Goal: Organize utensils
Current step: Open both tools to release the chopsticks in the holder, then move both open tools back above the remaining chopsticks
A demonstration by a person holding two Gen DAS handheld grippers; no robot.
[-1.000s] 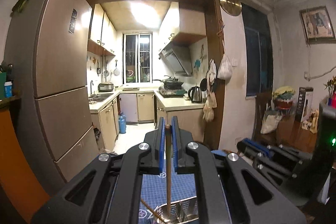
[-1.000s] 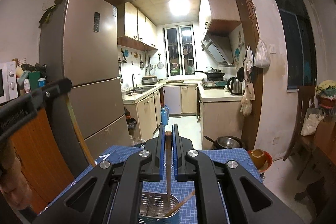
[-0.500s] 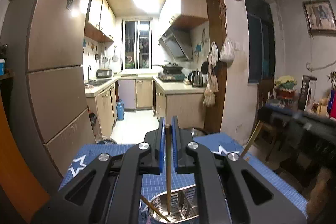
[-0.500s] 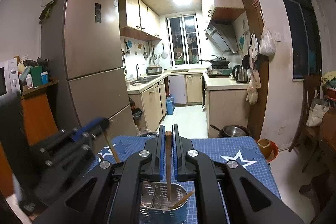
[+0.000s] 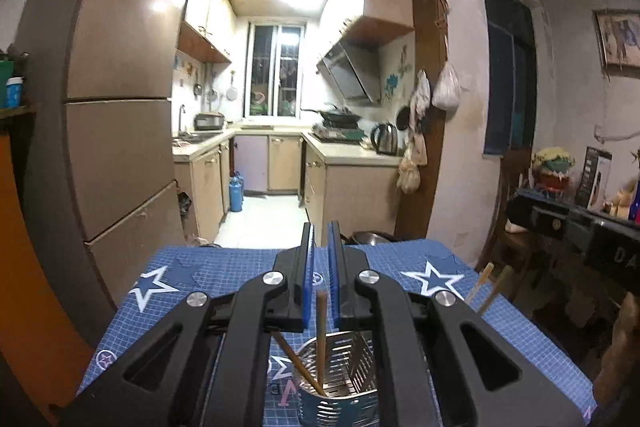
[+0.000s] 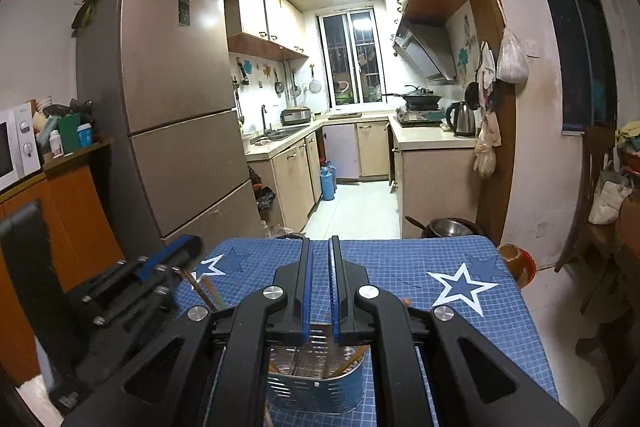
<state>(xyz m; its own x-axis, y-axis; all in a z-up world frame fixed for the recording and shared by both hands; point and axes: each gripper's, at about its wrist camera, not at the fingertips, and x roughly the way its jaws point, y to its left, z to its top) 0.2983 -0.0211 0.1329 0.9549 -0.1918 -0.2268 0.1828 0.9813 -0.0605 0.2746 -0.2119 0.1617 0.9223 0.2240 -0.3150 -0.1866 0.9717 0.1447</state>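
Blue star-print mat carries the perforated metal utensil holder, which sits directly below and between both grippers. Left gripper: narrow gap, gripping nothing; a chopstick stands near-upright in the holder just below its pads. Right gripper: likewise narrow and empty, over the same holder; judged both drops complete.

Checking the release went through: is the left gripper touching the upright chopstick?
Apart. In the left wrist view, the left gripper is open and the upright chopstick stands in the utensil holder, with gaps to both blue pads.
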